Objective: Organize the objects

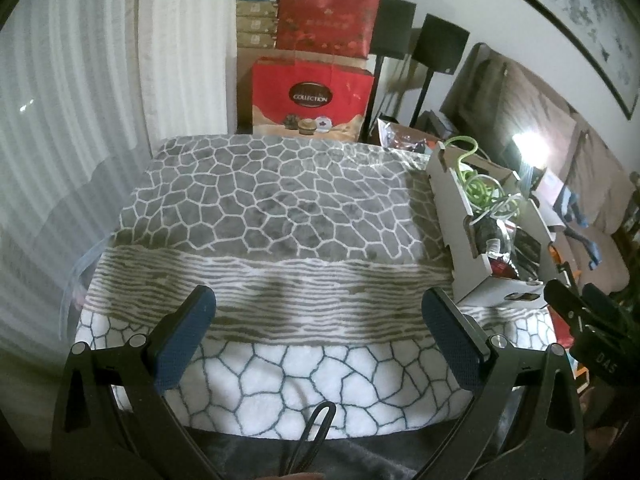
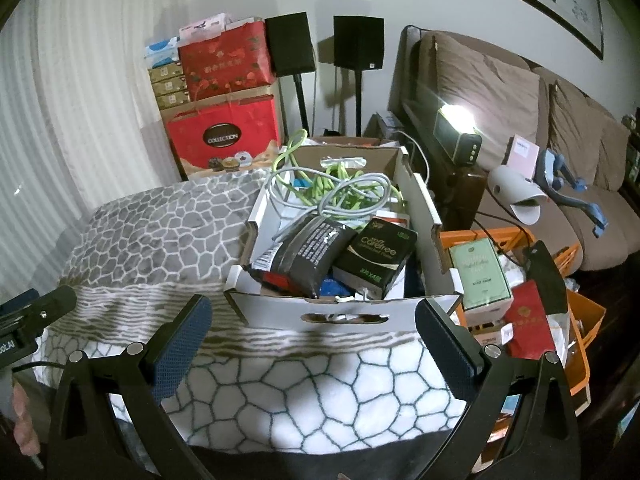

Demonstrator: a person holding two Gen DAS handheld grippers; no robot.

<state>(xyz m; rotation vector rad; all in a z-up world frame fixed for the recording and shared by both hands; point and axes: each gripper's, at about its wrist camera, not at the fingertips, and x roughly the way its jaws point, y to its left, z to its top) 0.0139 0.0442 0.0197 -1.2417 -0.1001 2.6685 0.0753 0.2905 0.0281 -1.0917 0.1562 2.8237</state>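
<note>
Over the patterned blanket (image 1: pixel 280 208) the left gripper (image 1: pixel 318 332) hovers spread wide and empty, the right gripper (image 2: pixel 312 340) likewise released — just before the cardboard box (image 2: pixel 340 312) crammed with cables (image 2: pixel 340 188) and packets at the blanket's right side.

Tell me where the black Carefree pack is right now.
In the right wrist view, the black Carefree pack lies in the cardboard box, front right, beside the dark pouch, below the tangled cables.

Cardboard box (image 2: pixel 340 312) contents overlap — lower items hidden beneath the cables (image 2: pixel 340 192) and black pouch (image 2: pixel 308 252). Orange basket (image 2: pixel 584 360) — far side cut off by right gripper arm.
</note>
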